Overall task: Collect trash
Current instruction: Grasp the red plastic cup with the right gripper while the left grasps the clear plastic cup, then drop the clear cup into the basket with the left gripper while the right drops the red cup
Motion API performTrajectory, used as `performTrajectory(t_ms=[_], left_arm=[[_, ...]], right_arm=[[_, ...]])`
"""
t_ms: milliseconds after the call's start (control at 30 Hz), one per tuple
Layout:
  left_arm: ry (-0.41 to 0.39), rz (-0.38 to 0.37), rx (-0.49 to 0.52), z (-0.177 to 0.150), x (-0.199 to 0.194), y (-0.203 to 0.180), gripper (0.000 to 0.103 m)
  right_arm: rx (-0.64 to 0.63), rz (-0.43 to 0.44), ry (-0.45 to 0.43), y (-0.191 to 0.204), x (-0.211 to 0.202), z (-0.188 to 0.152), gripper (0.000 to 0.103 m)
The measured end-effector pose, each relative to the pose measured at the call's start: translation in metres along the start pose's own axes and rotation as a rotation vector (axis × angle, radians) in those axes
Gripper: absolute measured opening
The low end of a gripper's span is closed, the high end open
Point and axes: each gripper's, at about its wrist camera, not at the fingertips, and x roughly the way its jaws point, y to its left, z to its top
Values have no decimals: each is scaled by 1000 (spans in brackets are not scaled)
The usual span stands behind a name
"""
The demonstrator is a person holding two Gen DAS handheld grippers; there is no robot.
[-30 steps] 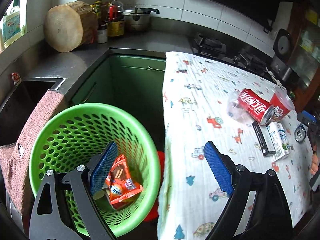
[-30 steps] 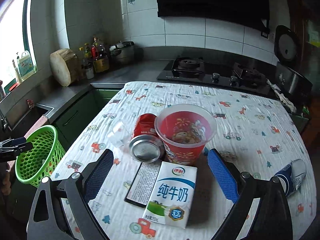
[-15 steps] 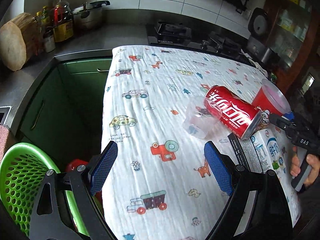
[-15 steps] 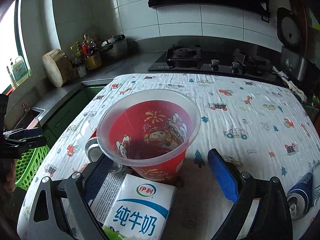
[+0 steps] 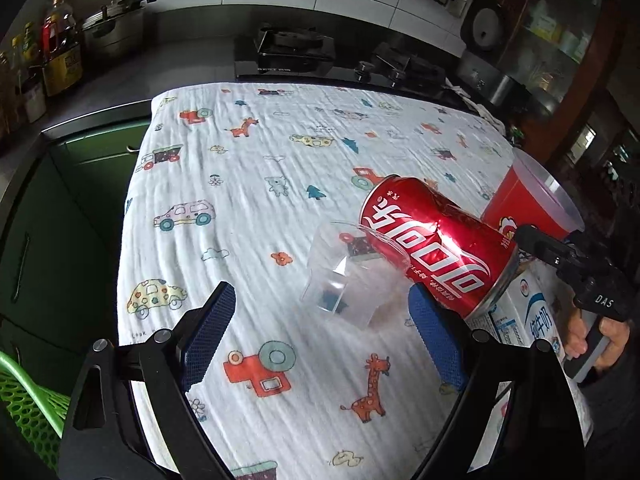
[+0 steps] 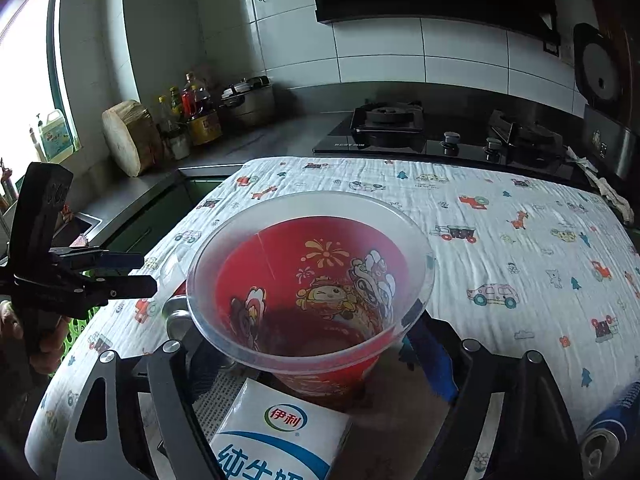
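Landmark: red cup (image 6: 310,292).
- Right gripper (image 6: 312,356) jaws just been closing around red cup; contact unclear.
- Milk carton (image 6: 280,436) just before cup; cola can (image 5: 436,248), clear cup (image 5: 344,276) beside it.
- Left gripper (image 5: 320,340) wide, empty.
- Green basket (image 5: 24,404) well off, past table edge.
- All table trash left to collect.

A white crinkled cotton tablecloth (image 5: 248,184) is printed with small cars, trucks, giraffes and trees in red, orange, blue and yellow. On it, a red dented aluminium can (image 5: 436,246) is lettered in white, with a colourless clear plastic cup (image 5: 344,280) beside it. A red plastic tub with a frosted rim (image 6: 310,280) is decorated with cartoon lion-dance figures and yellow fireworks. A white milk carton (image 6: 280,436) is marked in blue and green. A green perforated plastic basket (image 5: 28,408) is seen off the cloth's edge.
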Motion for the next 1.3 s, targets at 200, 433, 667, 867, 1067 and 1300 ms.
performTrajectory(t_ms=[200, 433, 667, 867, 1067, 1300], left_arm=[[23, -4, 112, 3, 11, -14, 87], [38, -1, 184, 4, 24, -24, 87], [32, -1, 197, 7, 31, -25, 78], [33, -1, 202, 5, 35, -26, 62], [12, 12, 198, 2, 26, -27, 61], [-25, 34, 151, -1, -9, -15, 61]], right_arm=[[0, 9, -7, -1, -1, 1, 71], [-3, 11, -15, -2, -4, 0, 71], [-11, 14, -22, 0, -11, 1, 71], [-19, 8, -31, 4, -14, 1, 71], [-27, -5, -47, 7, -24, 2, 71], [-43, -18, -85, 19, -50, 8, 71]])
